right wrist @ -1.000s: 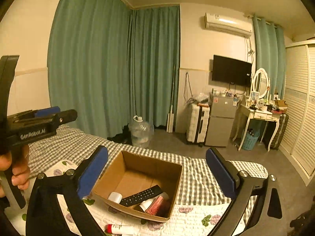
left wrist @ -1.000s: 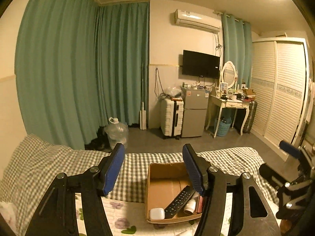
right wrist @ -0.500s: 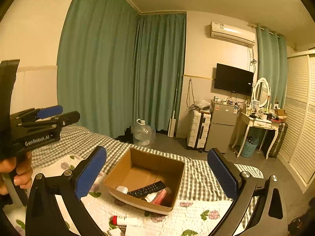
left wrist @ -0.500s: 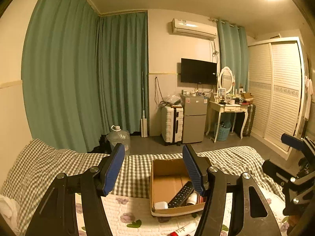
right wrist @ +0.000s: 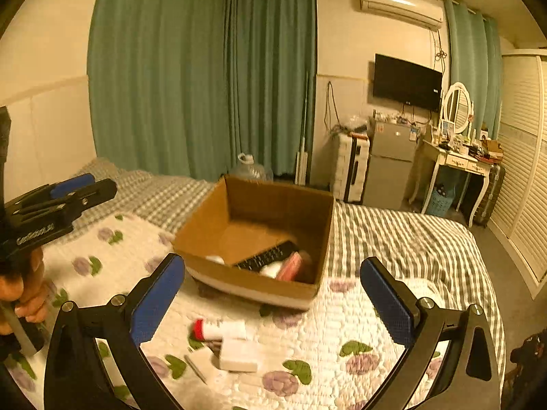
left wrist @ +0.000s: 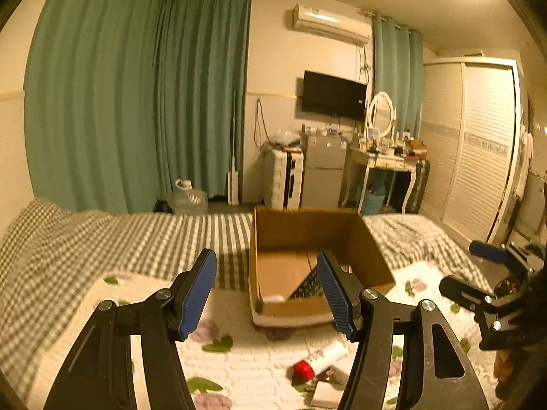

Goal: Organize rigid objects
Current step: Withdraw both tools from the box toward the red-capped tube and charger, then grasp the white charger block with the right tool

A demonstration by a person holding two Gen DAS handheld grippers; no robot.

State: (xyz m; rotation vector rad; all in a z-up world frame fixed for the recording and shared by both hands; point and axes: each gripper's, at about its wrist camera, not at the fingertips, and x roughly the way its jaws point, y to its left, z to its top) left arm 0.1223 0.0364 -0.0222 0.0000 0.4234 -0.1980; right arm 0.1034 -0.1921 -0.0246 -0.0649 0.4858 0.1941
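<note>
Hovering over the bed [right wrist: 393,239] — both my left gripper [left wrist: 266,290] and right gripper [right wrist: 273,304] with fingers wide, empty — near the cardboard box [right wrist: 239,287] and a red-capped tube [right wrist: 218,328].

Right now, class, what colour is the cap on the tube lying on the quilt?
Red. The tube shows best in the right wrist view.

A home bedroom: a bed [right wrist: 403,239] with checked sheet fills the foreground; at one o'clock stand a dressing table [right wrist: 454,160], wall television [right wrist: 407,82] and louvred wardrobe [left wrist: 478,143].
</note>
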